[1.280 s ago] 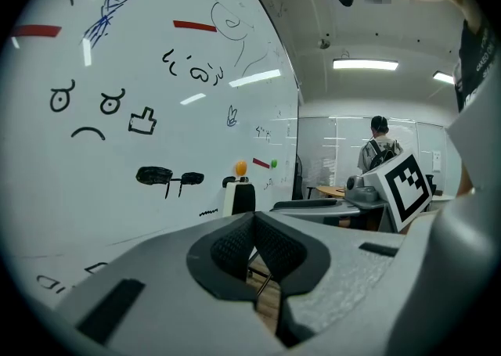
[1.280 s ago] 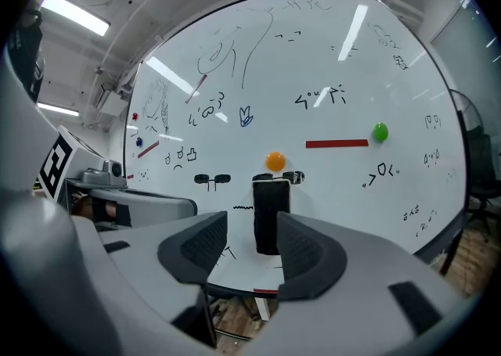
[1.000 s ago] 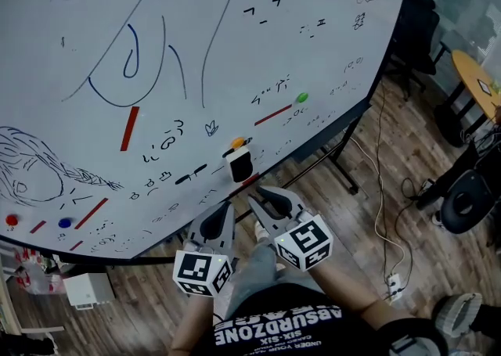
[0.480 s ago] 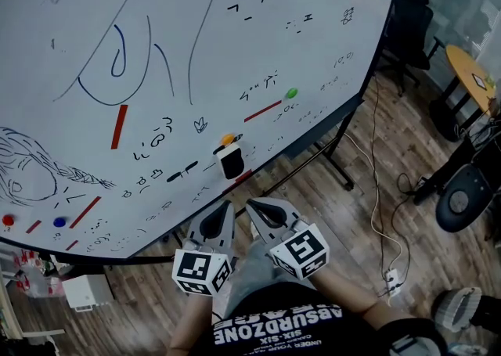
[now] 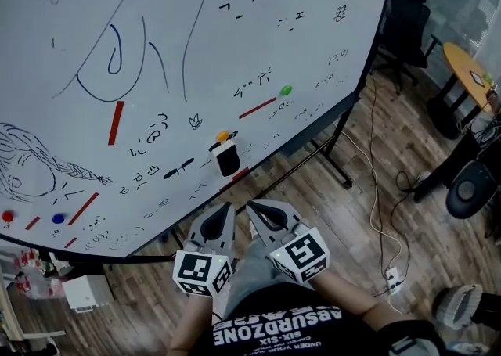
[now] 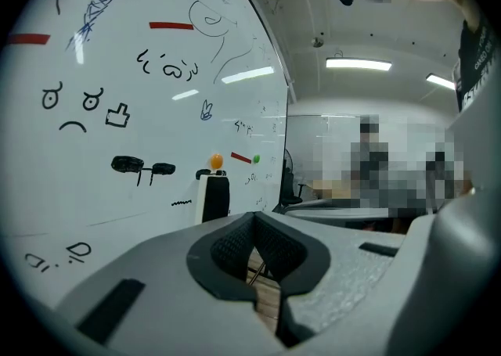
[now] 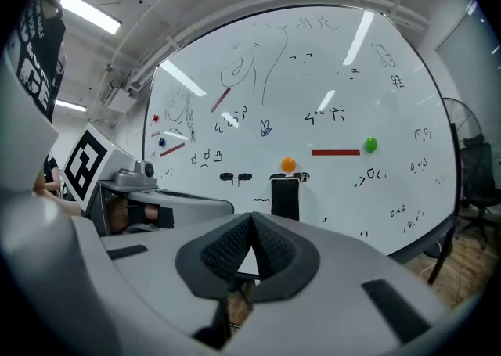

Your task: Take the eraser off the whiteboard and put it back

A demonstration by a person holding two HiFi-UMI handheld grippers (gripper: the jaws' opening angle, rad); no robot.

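The right tongs (image 5: 252,206) stood with their jaws apart a second ago, just short of the eraser (image 5: 226,160). They have since closed until the tips meet, with nothing between them, and the right gripper view shows only the board through the small gap behind the pads. They also seem to have drawn back a little from the whiteboard (image 5: 196,49), so a clear stretch of board now lies between their tips and the eraser. The left tongs (image 5: 227,207) have kept their place beside them, low in front of the person. They too are closed tip to tip and empty. The eraser stands upright on the whiteboard's lower part, just under the orange magnet (image 5: 223,136) and left of and below the red strip (image 5: 257,108) and green magnet (image 5: 286,91). Neither tongs touches it. It has not slipped between the earlier views and this one, so it appears to hold on the board by itself. Judging from this, the eraser is already back on the board and let go, and the task looks finished, with only pulling the hands away left to do.
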